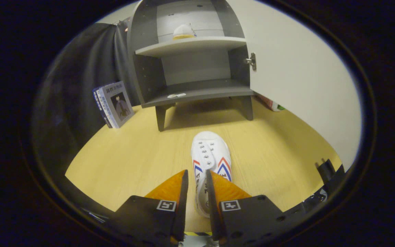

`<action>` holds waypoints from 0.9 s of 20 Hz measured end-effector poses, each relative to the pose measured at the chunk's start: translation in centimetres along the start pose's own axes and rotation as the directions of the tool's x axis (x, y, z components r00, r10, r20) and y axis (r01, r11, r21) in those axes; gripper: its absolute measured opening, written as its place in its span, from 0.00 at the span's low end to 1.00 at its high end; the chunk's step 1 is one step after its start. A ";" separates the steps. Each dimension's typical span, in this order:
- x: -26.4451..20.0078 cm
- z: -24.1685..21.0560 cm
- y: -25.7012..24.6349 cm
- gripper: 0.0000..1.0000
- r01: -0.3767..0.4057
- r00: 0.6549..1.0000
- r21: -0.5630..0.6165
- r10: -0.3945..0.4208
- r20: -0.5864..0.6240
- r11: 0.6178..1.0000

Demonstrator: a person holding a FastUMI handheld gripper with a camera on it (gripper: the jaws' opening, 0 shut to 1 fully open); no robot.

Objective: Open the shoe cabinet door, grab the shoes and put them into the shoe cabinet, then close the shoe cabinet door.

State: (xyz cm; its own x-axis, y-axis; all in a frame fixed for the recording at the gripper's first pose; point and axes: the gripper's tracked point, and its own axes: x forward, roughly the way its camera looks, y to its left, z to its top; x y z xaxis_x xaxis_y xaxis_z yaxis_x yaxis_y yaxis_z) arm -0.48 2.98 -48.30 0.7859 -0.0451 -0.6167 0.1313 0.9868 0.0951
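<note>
Gripper (196, 178) pinches the white shoe's (211, 154) side wall. Open cabinet (190, 68) stands at twelve o'clock, its door (297, 75) at two

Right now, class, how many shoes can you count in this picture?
2. One shoe lies on the floor with its heel side wall between the gripper fingers; another sits on the cabinet's upper shelf. Others may be hidden.

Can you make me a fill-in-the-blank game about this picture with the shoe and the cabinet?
1. The cabinet door is swung ____.
2. The white shoe on the floor has its heel side wall between the gripper ____.
3. The other shoe sits on the ____ shelf of the cabinet.
4. Leaning by the cabinet are some ____.

Missing words: open; fingers; upper; books
</note>
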 end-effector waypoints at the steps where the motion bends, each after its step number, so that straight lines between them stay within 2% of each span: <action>1: 0.6 -0.5 -0.2 0.31 0.007 1.000 0.005 -0.006 -0.026 1.000; 4: 2.2 -1.3 0.1 0.31 0.003 0.996 -0.003 -0.003 -0.084 1.000; 10: 4.8 -1.4 0.2 0.31 0.012 0.993 -0.032 -0.015 -0.114 0.999; 15: 4.9 -1.2 0.3 0.30 0.012 0.997 -0.086 -0.019 -0.072 0.996; 18: 4.4 -0.8 0.3 0.26 -0.001 0.999 -0.108 -0.003 -0.039 0.994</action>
State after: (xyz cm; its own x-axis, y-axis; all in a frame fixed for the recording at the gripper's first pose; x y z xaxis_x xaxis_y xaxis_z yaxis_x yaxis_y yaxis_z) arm 2.55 3.24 -51.66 0.7612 -0.0419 -0.6471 0.0644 0.9979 0.0112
